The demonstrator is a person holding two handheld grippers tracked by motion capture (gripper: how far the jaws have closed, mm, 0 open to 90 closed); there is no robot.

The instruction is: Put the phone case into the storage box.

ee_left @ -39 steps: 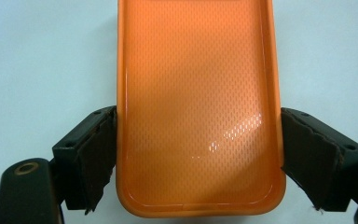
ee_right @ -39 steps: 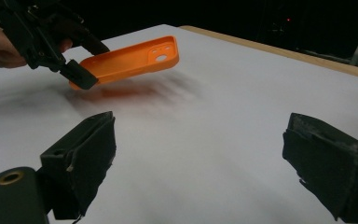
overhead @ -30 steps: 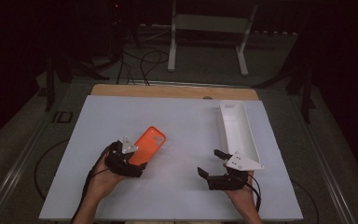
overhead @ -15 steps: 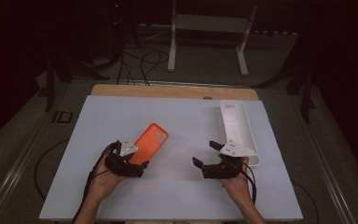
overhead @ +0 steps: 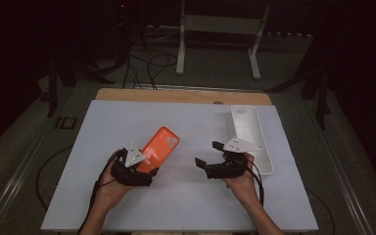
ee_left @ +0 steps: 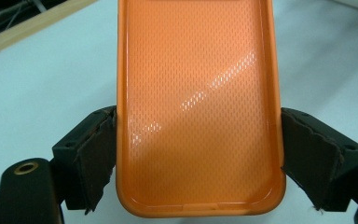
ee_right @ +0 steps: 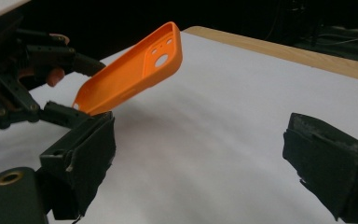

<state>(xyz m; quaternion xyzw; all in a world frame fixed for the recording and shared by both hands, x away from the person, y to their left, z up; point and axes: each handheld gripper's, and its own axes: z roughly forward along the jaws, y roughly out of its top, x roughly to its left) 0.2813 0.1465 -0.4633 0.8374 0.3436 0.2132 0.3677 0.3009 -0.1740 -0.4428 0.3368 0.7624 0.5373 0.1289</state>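
Across the desk (overhead: 186,205) runs a pale sheet, with a strip of bare wood showing along the far edge, and beyond it a dark room: cables on the floor (overhead: 147,63) and a white metal stand (overhead: 220,29). Left claw (overhead: 142,164) is clenched on the orange phone case (overhead: 159,147), near end gripped, far end tilted up off the desk. From above, the grey plate hides its jaws; the left gripper view settles it, both pads pressing the case's long sides, textured inside facing the camera (ee_left: 198,107), top edge cut off. Right claw (overhead: 210,156) is released, jaws wide apart over bare desk, just beside a white tray (overhead: 259,147). Its own view catches the case's camera cutouts (ee_right: 135,67).
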